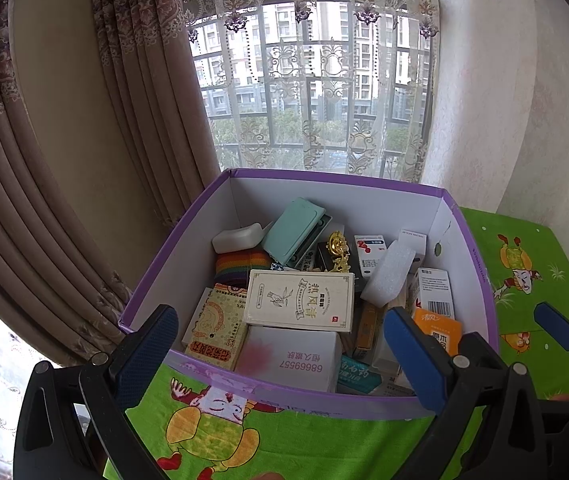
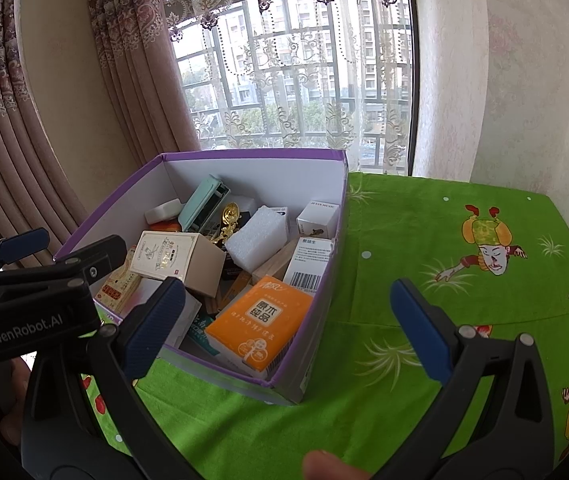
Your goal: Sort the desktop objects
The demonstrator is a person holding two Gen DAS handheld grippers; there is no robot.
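A purple-rimmed white box (image 1: 364,184) (image 2: 252,155) stands on the green cartoon tablecloth (image 1: 324,448) (image 2: 464,240). It is filled with several small objects: a cream tea carton (image 1: 299,300) (image 2: 164,254), an orange tissue pack (image 1: 440,332) (image 2: 258,320), a white foam block (image 1: 390,272) (image 2: 258,236), a mint case (image 1: 294,230) (image 2: 200,202), a gold figurine (image 1: 336,250) (image 2: 228,220). My left gripper (image 1: 280,356) is open and empty at the box's near rim. My right gripper (image 2: 288,328) is open and empty over the box's near right corner.
Brown curtains (image 1: 84,140) hang at the left and a lace-curtained window (image 1: 316,80) is behind the box. A pale wall (image 2: 524,80) bounds the right side. The left gripper's body (image 2: 32,300) sits at the left in the right wrist view.
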